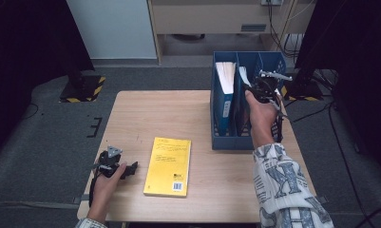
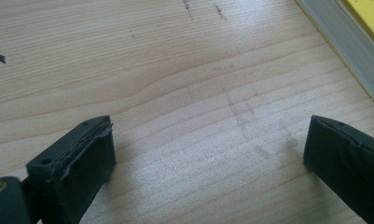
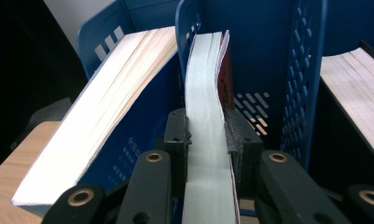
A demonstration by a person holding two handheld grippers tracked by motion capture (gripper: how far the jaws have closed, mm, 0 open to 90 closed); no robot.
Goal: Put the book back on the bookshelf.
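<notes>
At the left of the bench [image 1: 131, 118], the left tool [image 2: 208, 154] rests low on the wood near the front edge, its jaws spread wide with nothing between them. Just to its right lies a yellow book [image 1: 168, 166], flat and face up. Further right stands a blue file rack [image 1: 226, 140] with a blue-covered book [image 3: 96, 121] upright in its left compartment. The right tool [image 3: 208, 140] is clamped on the page edge of a red-covered book [image 3: 204, 107] standing in the middle compartment.
</notes>
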